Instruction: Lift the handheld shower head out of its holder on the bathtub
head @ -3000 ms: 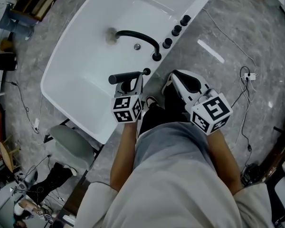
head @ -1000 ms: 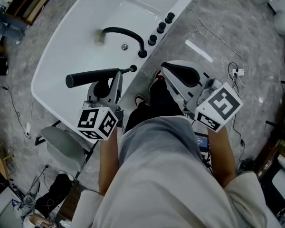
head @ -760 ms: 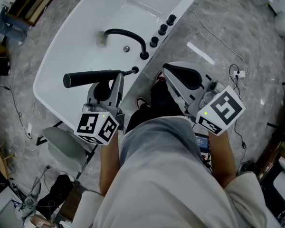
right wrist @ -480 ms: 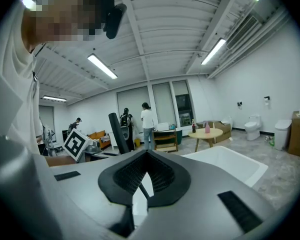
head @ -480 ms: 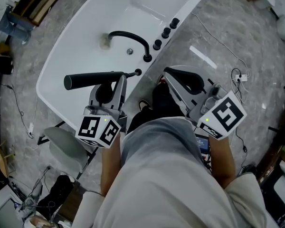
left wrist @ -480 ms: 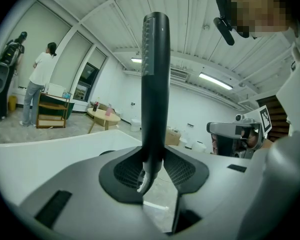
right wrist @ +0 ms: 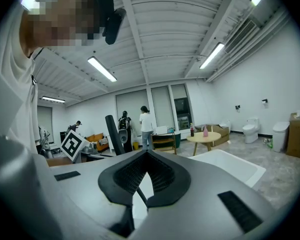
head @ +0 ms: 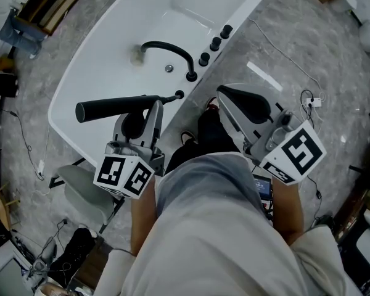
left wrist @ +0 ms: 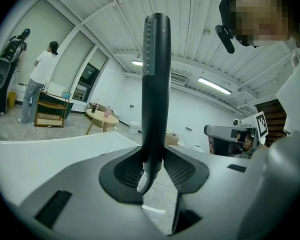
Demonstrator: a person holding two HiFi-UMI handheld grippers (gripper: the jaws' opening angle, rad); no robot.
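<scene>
The black handheld shower head (head: 111,106) hangs level above the white bathtub (head: 80,73), held near its handle end by my left gripper (head: 147,111). Its thin end points toward the small black holder (head: 179,94) on the tub rim and is clear of it. In the left gripper view the shower head (left wrist: 155,74) stands upright, with the pads of the left gripper (left wrist: 153,156) pressed on both its sides. My right gripper (head: 225,92) hovers over the floor beside the tub rim, jaws together and empty. The right gripper (right wrist: 147,152) sees the shower head (right wrist: 113,132) to its left.
A curved black spout (head: 171,49) and three black knobs (head: 216,42) sit on the tub rim. A grey stool (head: 86,189) stands by the tub's near end. Cables and a plug (head: 310,101) lie on the stone floor at right. People (right wrist: 145,126) stand far back in the room.
My left gripper has risen with the shower head, which now shows longer and farther from the holder than three seconds ago. The right gripper has also come up a little.
</scene>
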